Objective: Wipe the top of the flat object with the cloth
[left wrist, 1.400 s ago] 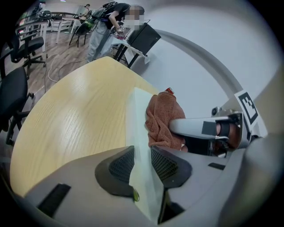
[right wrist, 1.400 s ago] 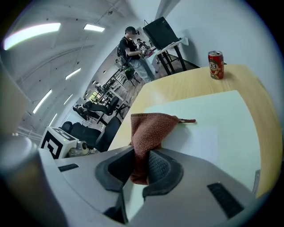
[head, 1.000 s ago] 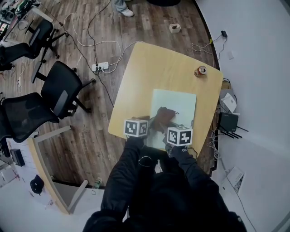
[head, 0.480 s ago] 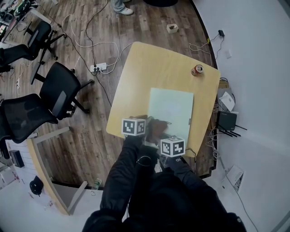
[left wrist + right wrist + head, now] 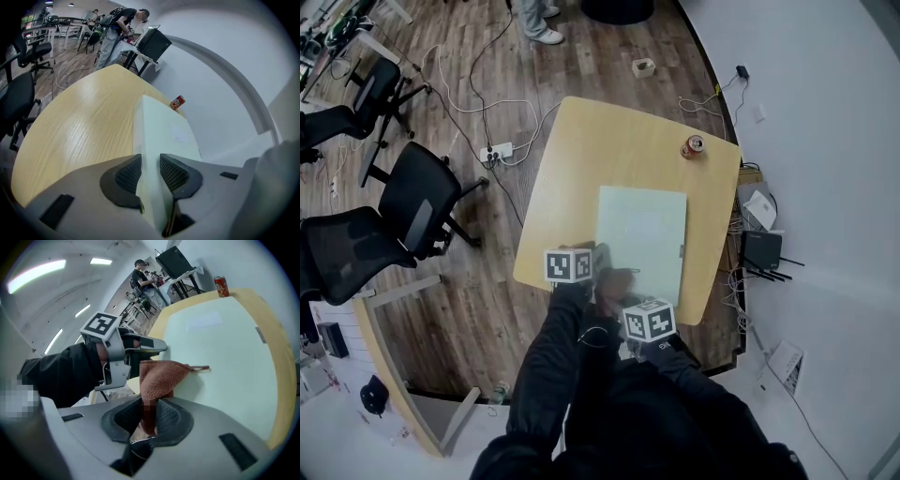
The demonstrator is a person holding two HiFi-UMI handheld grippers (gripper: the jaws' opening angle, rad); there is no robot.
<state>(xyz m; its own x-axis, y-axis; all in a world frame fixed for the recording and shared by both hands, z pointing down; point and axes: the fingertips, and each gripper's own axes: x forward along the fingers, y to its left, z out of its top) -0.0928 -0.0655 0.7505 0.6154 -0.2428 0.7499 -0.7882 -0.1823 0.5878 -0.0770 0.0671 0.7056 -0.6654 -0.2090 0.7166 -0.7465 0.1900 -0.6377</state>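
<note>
Cloth [image 5: 159, 376] clamped in right gripper [image 5: 149, 416] sits at near edge of pale green board [image 5: 161, 133], left gripper [image 5: 151, 171] pinching that edge, board flat on table [image 5: 84, 126], can [image 5: 177, 101] at far corner.

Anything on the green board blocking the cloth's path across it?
Nothing visible. The rust-brown cloth in the right gripper is at the pale green flat board's near end; the red can stands on the wooden table beyond it.
</note>
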